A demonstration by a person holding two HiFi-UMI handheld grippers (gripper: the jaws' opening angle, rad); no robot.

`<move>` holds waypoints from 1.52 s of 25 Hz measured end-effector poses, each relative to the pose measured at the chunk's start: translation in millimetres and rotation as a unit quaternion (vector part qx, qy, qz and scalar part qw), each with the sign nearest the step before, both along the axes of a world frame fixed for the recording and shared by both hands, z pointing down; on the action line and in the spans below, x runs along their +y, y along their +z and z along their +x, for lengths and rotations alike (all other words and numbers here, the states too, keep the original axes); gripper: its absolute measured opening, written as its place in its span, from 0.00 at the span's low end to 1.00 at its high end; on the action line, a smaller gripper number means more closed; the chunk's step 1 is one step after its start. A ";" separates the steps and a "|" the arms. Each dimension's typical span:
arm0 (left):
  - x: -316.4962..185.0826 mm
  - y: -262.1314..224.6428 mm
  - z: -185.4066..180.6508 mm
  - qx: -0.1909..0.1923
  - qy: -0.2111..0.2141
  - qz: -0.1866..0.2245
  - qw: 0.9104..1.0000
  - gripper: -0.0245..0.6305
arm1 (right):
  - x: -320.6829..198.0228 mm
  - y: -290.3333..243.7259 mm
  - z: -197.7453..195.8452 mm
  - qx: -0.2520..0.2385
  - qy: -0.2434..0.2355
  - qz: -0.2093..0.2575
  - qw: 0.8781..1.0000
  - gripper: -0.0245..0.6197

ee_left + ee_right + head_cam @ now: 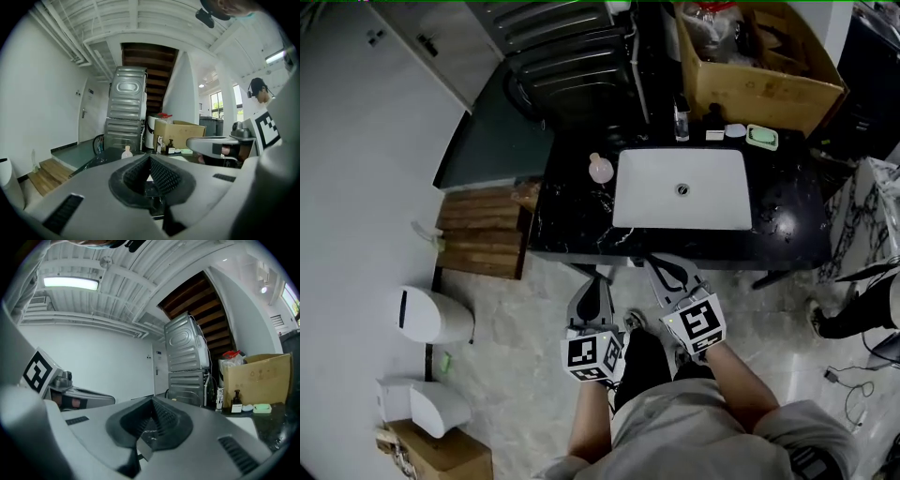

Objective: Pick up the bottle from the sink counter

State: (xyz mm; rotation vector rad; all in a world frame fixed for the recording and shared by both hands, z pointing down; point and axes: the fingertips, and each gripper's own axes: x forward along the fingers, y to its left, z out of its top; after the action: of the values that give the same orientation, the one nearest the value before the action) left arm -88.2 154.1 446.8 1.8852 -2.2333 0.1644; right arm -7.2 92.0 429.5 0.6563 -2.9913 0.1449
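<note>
Far left, a white bin (434, 314) sits on the floor below the wooden steps (483, 234). Up on the black counter (572, 220), the small pale bottle (600, 169) stands upright at ten o'clock of the white sink basin (656, 202), just beside its rim. The left gripper (592, 281) hovers short of the counter's near edge, jaws pressed together, nothing between them. The right gripper (659, 266) sits alongside at the basin's six o'clock, jaws also pinched together and empty. A cardboard box (769, 89) sits at one o'clock.

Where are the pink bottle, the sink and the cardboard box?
pink bottle (600, 170), head view, its round body.
sink (661, 208), head view, bare basin floor.
cardboard box (750, 99), head view, front wall.
</note>
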 end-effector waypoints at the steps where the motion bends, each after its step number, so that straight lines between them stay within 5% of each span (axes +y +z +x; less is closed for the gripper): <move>1: -11.9 1.5 -5.2 0.002 0.010 0.001 1.000 0.06 | -8.7 1.8 -5.8 0.003 0.007 0.001 1.000 0.05; 11: -114.9 6.0 -76.5 0.018 0.110 -0.004 0.994 0.06 | -90.9 8.0 -81.6 0.034 0.069 -0.007 0.997 0.05; 20: -157.7 21.5 -123.2 0.039 0.142 -0.018 0.989 0.06 | -126.7 14.2 -112.6 0.062 0.099 -0.014 0.993 0.05; 38: -187.4 31.3 -92.8 0.035 0.097 -0.039 0.994 0.06 | -144.2 1.6 -104.5 0.054 -0.030 0.009 0.998 0.05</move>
State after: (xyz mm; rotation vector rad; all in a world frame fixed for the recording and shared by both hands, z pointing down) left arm -180.9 -33.3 478.1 2.0302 -1.9691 0.2104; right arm -111.7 -52.1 431.1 0.5553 -2.9078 0.0778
